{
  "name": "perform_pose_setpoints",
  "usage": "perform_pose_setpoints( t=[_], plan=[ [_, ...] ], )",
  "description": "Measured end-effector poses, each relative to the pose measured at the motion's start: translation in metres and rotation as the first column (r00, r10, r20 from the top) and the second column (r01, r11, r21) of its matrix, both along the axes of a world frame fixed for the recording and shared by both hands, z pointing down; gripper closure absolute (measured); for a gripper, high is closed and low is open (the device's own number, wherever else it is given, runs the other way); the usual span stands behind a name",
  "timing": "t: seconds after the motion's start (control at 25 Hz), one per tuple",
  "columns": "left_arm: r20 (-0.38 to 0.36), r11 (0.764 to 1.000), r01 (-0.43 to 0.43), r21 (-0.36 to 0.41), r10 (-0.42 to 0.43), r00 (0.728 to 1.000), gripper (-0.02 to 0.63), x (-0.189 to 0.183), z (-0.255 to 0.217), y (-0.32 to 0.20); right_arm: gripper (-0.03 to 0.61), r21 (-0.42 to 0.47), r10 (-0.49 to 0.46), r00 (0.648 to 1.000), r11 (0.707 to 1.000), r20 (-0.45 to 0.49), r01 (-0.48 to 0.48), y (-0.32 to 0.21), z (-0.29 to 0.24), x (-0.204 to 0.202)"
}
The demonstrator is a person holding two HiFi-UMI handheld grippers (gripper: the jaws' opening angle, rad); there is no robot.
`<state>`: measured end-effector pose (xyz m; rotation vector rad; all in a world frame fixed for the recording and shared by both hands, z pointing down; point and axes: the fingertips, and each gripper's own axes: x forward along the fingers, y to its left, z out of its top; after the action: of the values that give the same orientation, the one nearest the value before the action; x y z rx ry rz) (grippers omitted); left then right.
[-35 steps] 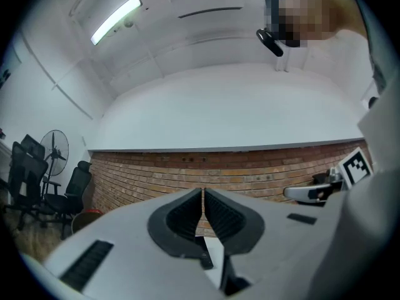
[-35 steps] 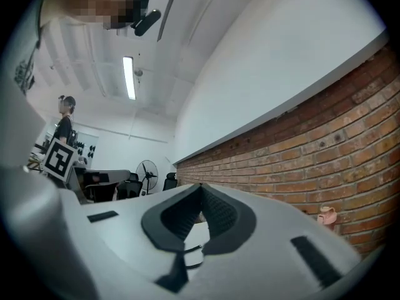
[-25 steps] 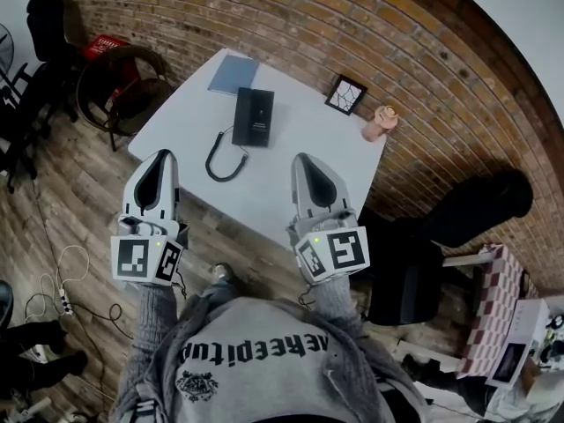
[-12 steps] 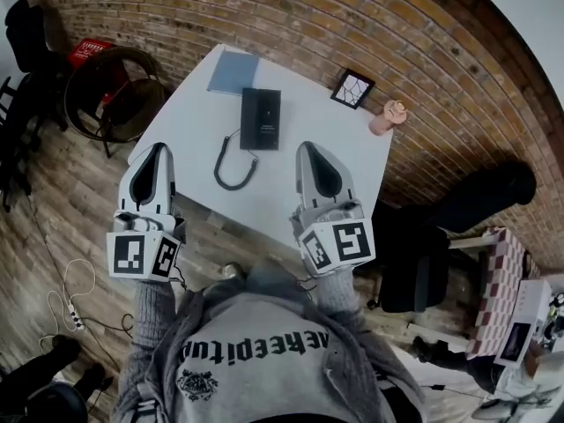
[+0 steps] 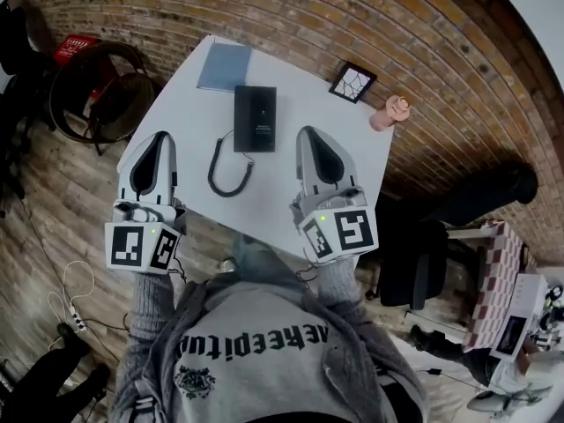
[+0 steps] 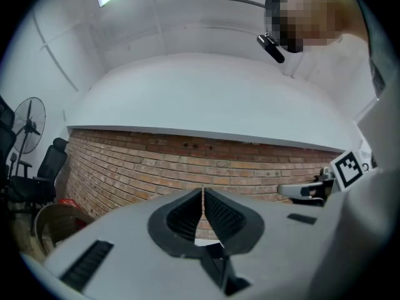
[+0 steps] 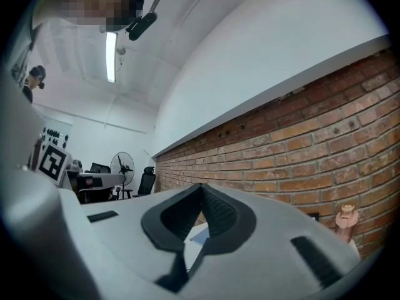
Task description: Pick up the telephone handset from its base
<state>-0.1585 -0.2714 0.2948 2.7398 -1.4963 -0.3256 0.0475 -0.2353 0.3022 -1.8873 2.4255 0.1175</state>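
A black telephone (image 5: 255, 118) lies flat in the middle of a white table (image 5: 291, 192), its handset resting on the base. Its coiled black cord (image 5: 227, 167) loops toward the table's near edge. My left gripper (image 5: 159, 136) hovers over the table's left near edge, jaws shut and empty, left of the cord. My right gripper (image 5: 306, 133) is over the table just right of the phone, jaws shut and empty. In the left gripper view my left gripper (image 6: 203, 192) points at the brick wall; in the right gripper view my right gripper (image 7: 200, 188) does too.
A blue-grey notebook (image 5: 224, 66) lies behind the phone. A small framed picture (image 5: 353, 82) and a pink figurine (image 5: 389, 112) stand at the table's far right. A round wicker chair (image 5: 92, 91) sits left of the table, a black chair (image 5: 414, 263) to the right. A brick wall (image 5: 291, 16) lies behind.
Both grippers have moved forward over the table, closer to the phone. Their jaws stayed shut.
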Motion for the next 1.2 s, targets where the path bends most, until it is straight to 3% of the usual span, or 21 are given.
perform_pose_setpoints(
  t=[0.28,0.52,0.72,1.04,1.2],
  plan=[
    [0.008,1.000,-0.009,-0.027,0.009,1.000,0.598,0.019,0.009,-0.051,0.575,-0.026,-0.003,1.000,1.000,0.003,0.003,-0.050,0.009,0.015],
    [0.034,0.993,-0.038,-0.113,0.042,0.999,0.598,0.040,0.041,-0.089,0.575,-0.100,-0.004,1.000,0.995,0.019,0.006,-0.086,0.037,0.025],
    [0.045,0.977,-0.108,-0.183,0.118,0.992,0.598,0.061,0.086,-0.108,0.575,-0.183,-0.016,0.999,0.983,0.044,0.024,-0.103,0.074,0.032],
    [0.075,0.911,-0.188,-0.367,0.230,0.970,0.598,0.091,0.157,-0.128,0.575,-0.288,-0.006,0.997,0.957,0.076,0.027,-0.121,0.120,0.037],
    [0.059,0.861,-0.217,-0.459,0.274,0.960,0.598,0.106,0.189,-0.136,0.574,-0.306,0.002,0.997,0.952,0.081,0.023,-0.126,0.131,0.043]
  ],
)
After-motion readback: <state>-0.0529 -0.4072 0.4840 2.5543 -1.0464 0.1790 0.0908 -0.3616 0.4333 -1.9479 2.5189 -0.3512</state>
